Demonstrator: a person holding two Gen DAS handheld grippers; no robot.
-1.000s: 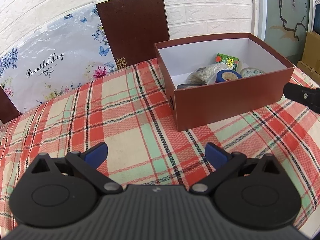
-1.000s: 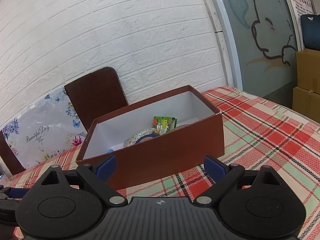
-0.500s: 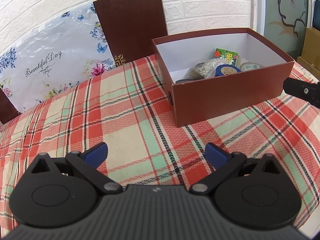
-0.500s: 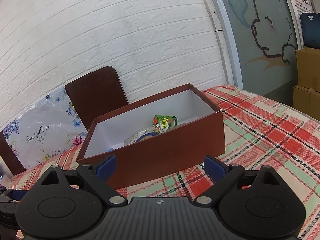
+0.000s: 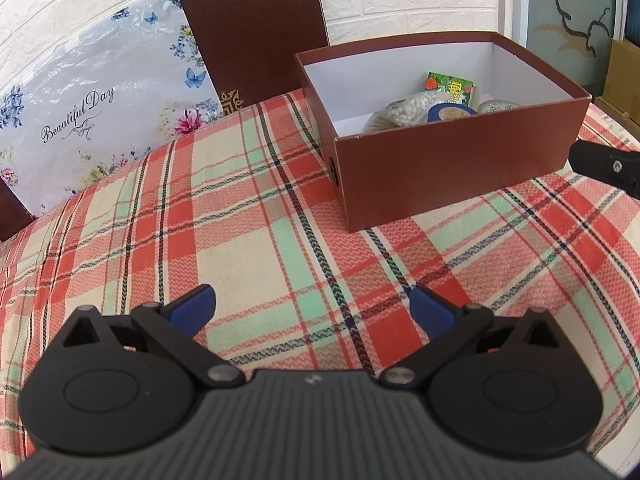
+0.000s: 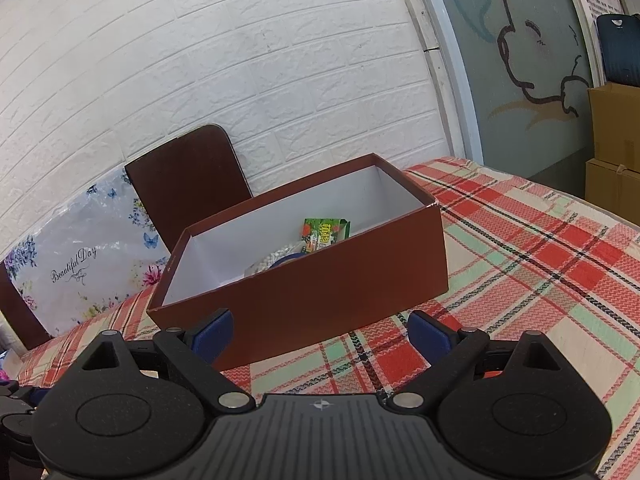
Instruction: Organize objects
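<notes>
A dark red open box (image 5: 448,172) stands on the plaid tablecloth (image 5: 240,232); it also shows in the right wrist view (image 6: 320,296). Inside lie a green packet (image 5: 451,87), a bag of white beads (image 5: 404,110), a blue tape roll (image 5: 450,112) and a patterned round tin (image 5: 498,107). My left gripper (image 5: 312,306) is open and empty, above the cloth in front of the box. My right gripper (image 6: 320,330) is open and empty, close to the box's near wall; part of it shows at the right edge of the left wrist view (image 5: 608,166).
A brown chair back (image 5: 252,28) and a floral plastic-wrapped panel (image 5: 92,108) stand behind the table against a white brick wall. Cardboard boxes (image 6: 614,148) are stacked at the far right beyond the table edge.
The left gripper has risen and pulled back slightly, so the box sits a little farther and lower in its view. The right gripper has hardly moved. Both stay open.
</notes>
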